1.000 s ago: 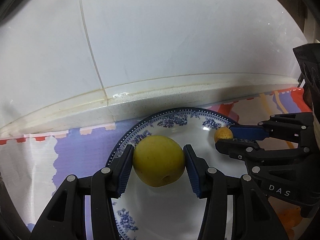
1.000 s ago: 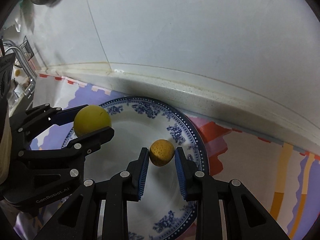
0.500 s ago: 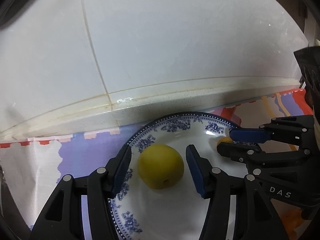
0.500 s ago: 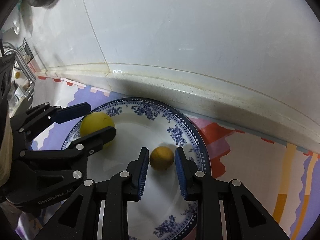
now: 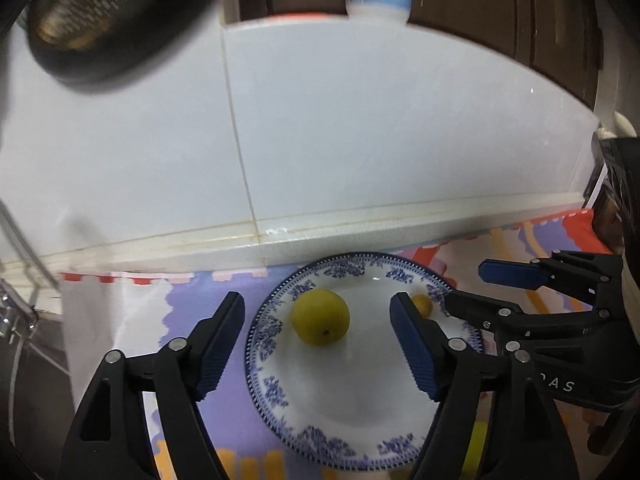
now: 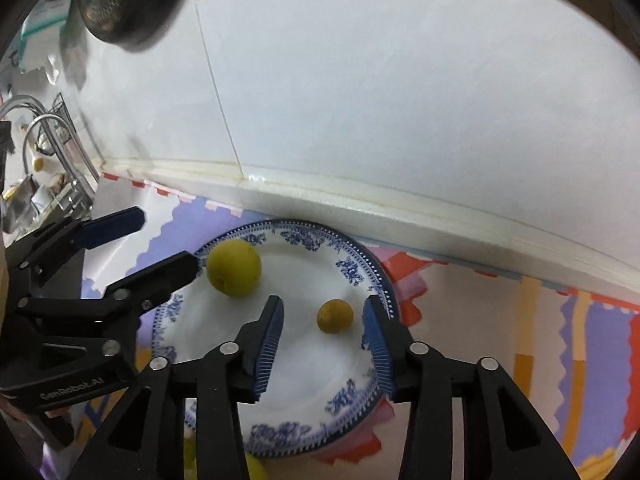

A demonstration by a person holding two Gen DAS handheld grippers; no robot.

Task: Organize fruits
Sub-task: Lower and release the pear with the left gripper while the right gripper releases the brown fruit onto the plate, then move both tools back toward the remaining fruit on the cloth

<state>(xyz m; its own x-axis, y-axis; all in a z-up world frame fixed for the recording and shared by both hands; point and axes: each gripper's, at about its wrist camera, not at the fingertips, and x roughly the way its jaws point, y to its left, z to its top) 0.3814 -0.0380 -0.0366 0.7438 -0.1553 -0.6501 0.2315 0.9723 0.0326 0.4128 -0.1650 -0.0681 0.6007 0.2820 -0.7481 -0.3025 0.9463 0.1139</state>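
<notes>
A large yellow fruit [image 5: 320, 317] and a small orange-yellow fruit [image 5: 422, 304] lie apart on a white plate with a blue pattern [image 5: 280, 394]. My left gripper [image 5: 318, 336] is open and empty, raised above the plate with the large fruit between and below its pads. In the right wrist view the large fruit [image 6: 234, 267] lies at the plate's [image 6: 352, 270] left and the small fruit [image 6: 335, 316] lies between my open right gripper's [image 6: 324, 332] pads, untouched. The left gripper [image 6: 160, 244] shows there at the left, the right gripper [image 5: 478, 288] shows in the left wrist view.
The plate sits on a patterned cloth [image 6: 560, 320] against a white tiled wall [image 5: 360, 140]. A dark hanging strainer [image 5: 100, 12] is at the upper left. A wire rack with a tap [image 6: 44, 152] stands to the left. Yellow fruit [image 6: 256, 468] lies below the plate.
Both grippers opened, let go of their fruits onto the plate, and pulled up and back. The large fruit and the small fruit now rest on the plate.
</notes>
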